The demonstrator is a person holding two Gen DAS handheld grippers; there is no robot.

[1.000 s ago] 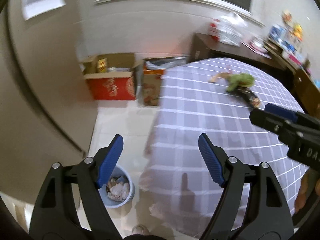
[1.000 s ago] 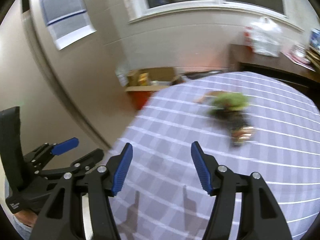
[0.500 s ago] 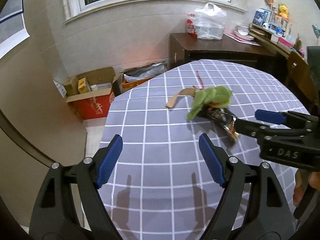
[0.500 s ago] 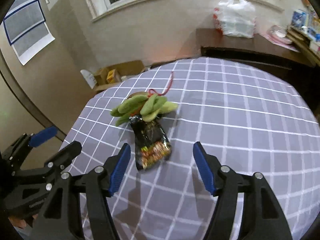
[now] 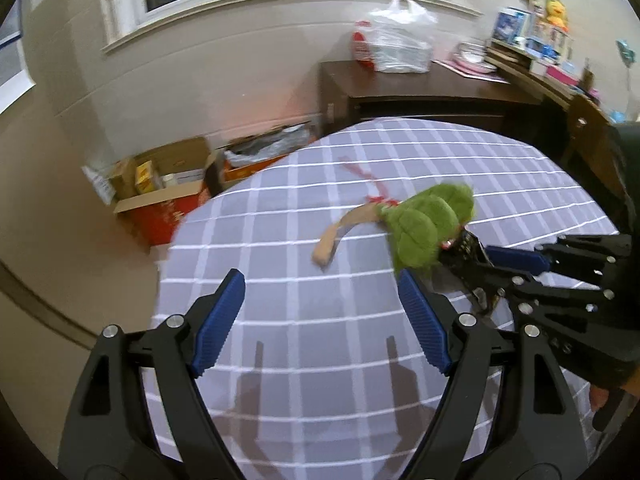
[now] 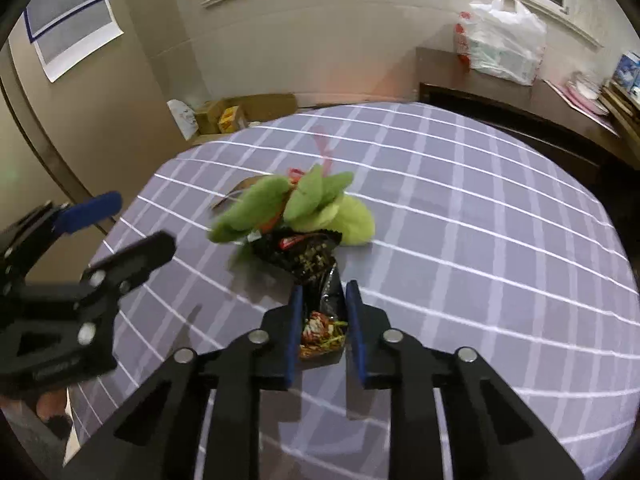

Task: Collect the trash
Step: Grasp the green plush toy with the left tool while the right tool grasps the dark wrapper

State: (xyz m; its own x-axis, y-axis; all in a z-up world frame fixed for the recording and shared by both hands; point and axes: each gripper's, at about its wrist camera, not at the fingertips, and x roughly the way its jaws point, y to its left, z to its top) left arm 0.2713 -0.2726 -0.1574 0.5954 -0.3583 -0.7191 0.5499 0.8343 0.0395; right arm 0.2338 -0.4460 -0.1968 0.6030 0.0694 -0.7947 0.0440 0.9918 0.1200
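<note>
Both my tongs have swung over the checked tabletop (image 5: 304, 304) since a second ago. My right tongs (image 6: 322, 300) have just been closing and now pinch the near end of a black snack wrapper (image 6: 308, 256), which lies against green plush bananas (image 6: 280, 200). My left tongs (image 5: 320, 300) hang released, nothing between them.

Left camera sits on left hand-held gripper (image 5: 320, 320), looks forward and down over checked desk (image 5: 304, 312) toward window wall. Right camera sits on right hand-held gripper (image 6: 322, 294), same way, closer to desk. Both see green toy (image 5: 430, 226) (image 6: 288, 204), white bag (image 5: 400, 40) (image 6: 504, 40), each other's gripper.
</note>
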